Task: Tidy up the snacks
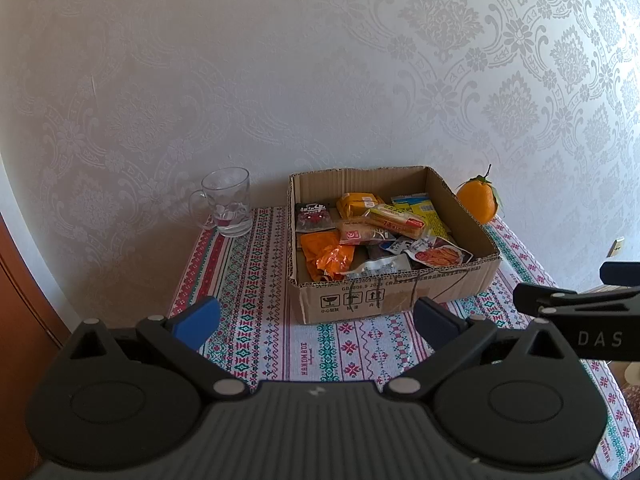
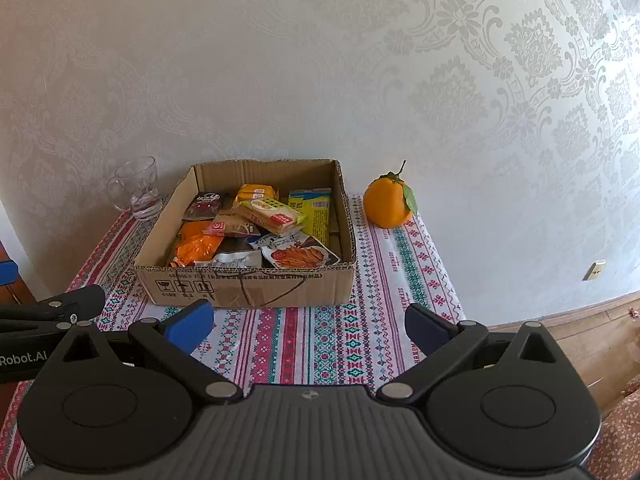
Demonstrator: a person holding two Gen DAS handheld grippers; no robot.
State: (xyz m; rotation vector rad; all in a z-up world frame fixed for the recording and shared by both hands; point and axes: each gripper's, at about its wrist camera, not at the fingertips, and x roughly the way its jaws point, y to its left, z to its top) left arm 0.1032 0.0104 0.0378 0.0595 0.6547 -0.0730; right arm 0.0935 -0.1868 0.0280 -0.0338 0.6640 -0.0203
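**Hovering over a full box, both tools empty**

Waiting just short of the table's near edge, both grippers hang side by side with nothing in them. The left gripper [image 1: 316, 322] has its blue pads spread wide, and the right gripper [image 2: 308, 324] stands the same way, jaws apart, aimed at the box [image 2: 248, 288]. Held back and level like this, each camera takes in the whole scene, which looks to me like a pause to check or choose.

All the snacks [image 2: 256, 226] lie inside the cardboard box, heaped loosely: an orange bag [image 2: 198, 248] at the front left, a dark pack behind it, yellow packets toward the back wall, a pictured pouch [image 2: 298, 256] at the front right. None sits out on the cloth [image 2: 304, 344], so the gathering seems largely done, though the pile is untidy.

The box sits mid-table, close to the wall, probably so both hands can reach it. A glass mug [image 1: 226, 202] stands near its left side, an orange [image 2: 388, 202] near its right, both clear of the cardboard. I would watch the mug if the left tool swings in.
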